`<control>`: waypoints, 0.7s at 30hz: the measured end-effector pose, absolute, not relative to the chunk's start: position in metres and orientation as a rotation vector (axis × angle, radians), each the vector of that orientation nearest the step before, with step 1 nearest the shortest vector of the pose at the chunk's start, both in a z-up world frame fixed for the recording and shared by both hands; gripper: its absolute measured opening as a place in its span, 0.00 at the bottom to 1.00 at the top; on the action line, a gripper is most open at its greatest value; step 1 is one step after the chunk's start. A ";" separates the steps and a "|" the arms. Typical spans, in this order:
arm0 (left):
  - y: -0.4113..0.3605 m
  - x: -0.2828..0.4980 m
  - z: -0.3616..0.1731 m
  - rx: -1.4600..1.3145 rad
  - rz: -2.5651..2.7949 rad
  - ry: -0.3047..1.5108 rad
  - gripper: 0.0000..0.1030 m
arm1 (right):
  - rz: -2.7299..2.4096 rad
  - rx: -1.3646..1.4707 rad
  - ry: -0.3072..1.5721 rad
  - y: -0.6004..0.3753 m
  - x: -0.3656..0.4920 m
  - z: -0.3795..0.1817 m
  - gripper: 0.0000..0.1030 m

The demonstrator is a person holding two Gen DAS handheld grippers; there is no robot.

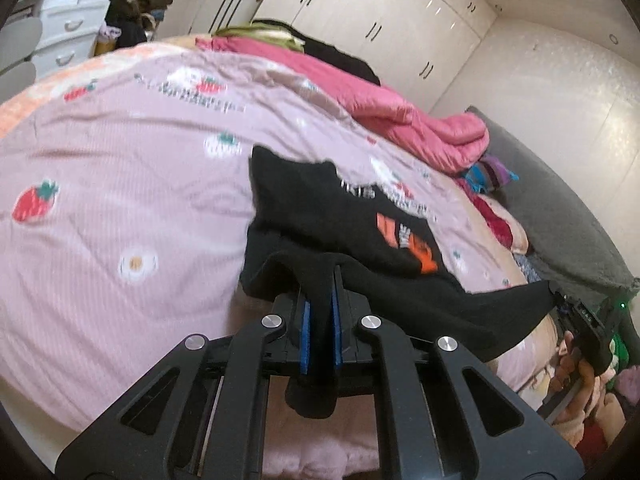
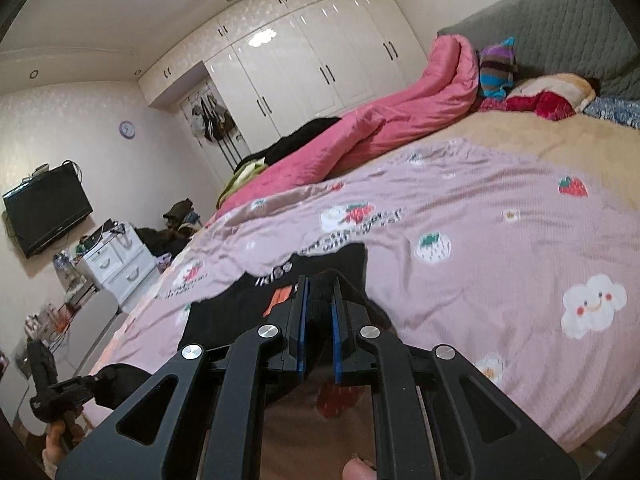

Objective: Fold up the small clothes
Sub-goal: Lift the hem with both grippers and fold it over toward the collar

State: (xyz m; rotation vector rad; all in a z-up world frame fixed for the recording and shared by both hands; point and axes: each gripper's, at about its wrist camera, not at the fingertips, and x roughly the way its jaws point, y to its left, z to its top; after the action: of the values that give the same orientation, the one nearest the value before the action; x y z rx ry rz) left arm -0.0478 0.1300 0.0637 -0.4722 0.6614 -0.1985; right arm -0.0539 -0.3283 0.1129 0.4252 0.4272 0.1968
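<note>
A small black garment [image 1: 344,220] with white lettering and an orange print hangs over the pink strawberry-print bed cover [image 1: 120,168]. My left gripper [image 1: 319,300] is shut on one near corner of it, with cloth bunched between the blue pads. The right gripper [image 1: 560,300] shows at the right edge, pinching the other corner. In the right wrist view my right gripper [image 2: 319,296] is shut on the black garment [image 2: 240,304], lifted over the bed cover [image 2: 460,216]. The left gripper [image 2: 94,378] shows at the lower left, holding the far corner.
A rolled pink quilt [image 2: 392,120] and dark clothes [image 2: 304,132] lie along the far side of the bed. Pillows [image 2: 548,96] rest against a grey headboard [image 2: 552,28]. White wardrobes [image 2: 312,56], a white drawer unit [image 2: 116,264] and a wall TV [image 2: 46,208] stand beyond.
</note>
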 end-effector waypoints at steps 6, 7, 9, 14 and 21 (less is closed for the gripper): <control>0.134 -0.026 0.075 -0.480 -0.173 0.625 0.02 | 0.182 0.428 0.405 -0.327 -0.030 0.124 0.08; 0.135 -0.022 0.077 -0.479 -0.166 0.621 0.02 | 0.180 0.424 0.401 -0.326 -0.027 0.125 0.08; 0.136 -0.014 0.080 -0.483 -0.161 0.610 0.02 | 0.178 0.431 0.397 -0.324 -0.016 0.129 0.08; 0.138 0.008 0.086 -0.482 -0.137 0.592 0.02 | 0.165 0.435 0.389 -0.321 0.009 0.136 0.08; 0.139 0.036 0.095 -0.460 -0.111 0.578 0.02 | 0.142 0.409 0.395 -0.315 0.040 0.142 0.08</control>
State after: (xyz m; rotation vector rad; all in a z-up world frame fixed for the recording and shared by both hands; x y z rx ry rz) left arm 0.0363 0.1390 0.0948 -0.4596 0.5783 -0.1113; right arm 0.0401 -0.3145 0.1417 0.4095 0.3947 0.1416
